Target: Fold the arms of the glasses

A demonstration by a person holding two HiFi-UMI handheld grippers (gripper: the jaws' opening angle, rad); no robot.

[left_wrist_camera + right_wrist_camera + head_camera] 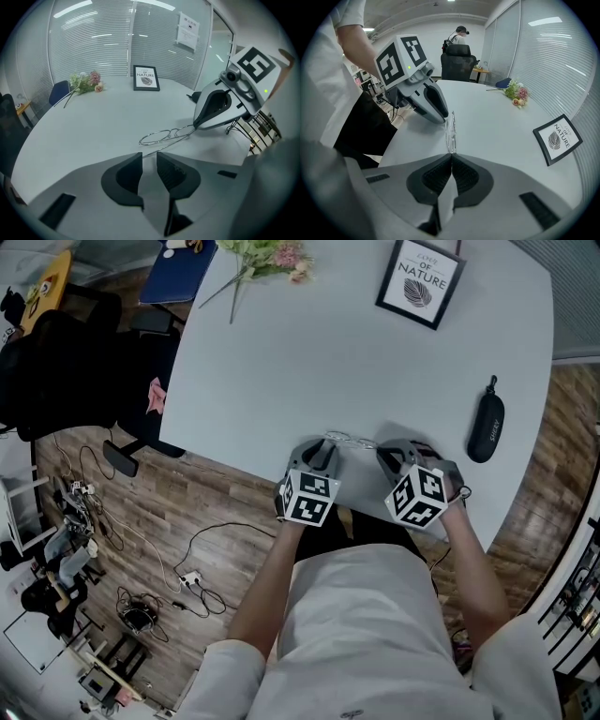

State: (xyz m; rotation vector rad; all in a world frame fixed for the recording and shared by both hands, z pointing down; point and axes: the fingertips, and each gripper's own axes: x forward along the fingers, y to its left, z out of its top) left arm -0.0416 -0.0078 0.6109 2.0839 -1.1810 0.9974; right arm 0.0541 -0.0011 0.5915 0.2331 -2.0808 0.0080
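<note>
Near the table's front edge: one clamp steadies, the other waits

Close to the near edge of the pale grey round-cornered table point(356, 362), the thin silver wire-rimmed glasses point(159, 138) lie flat between the two tools. The right gripper point(451, 157) has its dark ribbed jaws pressed together on one end of the frame, which its own view shows edge-on. That hold looks meant to pin the glasses so they cannot skate across the smooth top when the other side is worked. The left gripper point(149, 157) sits at the opposite end with its jaws a narrow slit apart, and one long wire arm point(166, 146) runs from the frame straight toward that slit. I cannot tell whether the arm's tip lies inside the gap or just in front of it, but nothing is squeezed there. A nearly closed stance suits so thin a wire, since little travel is needed to take it. The arm looks unfolded, so I judge the folding to be at its start. The next move would call for a light pinch and a swing of the arm in toward the lenses while the right clamp holds. Too hard a squeeze could bend the wire. A black oblong zip case point(486, 426) lies well off to the right, and a black-framed leaf print point(419, 282) and a pink-and-green flower spray point(267, 257) sit at the far side, clear of the work
</note>
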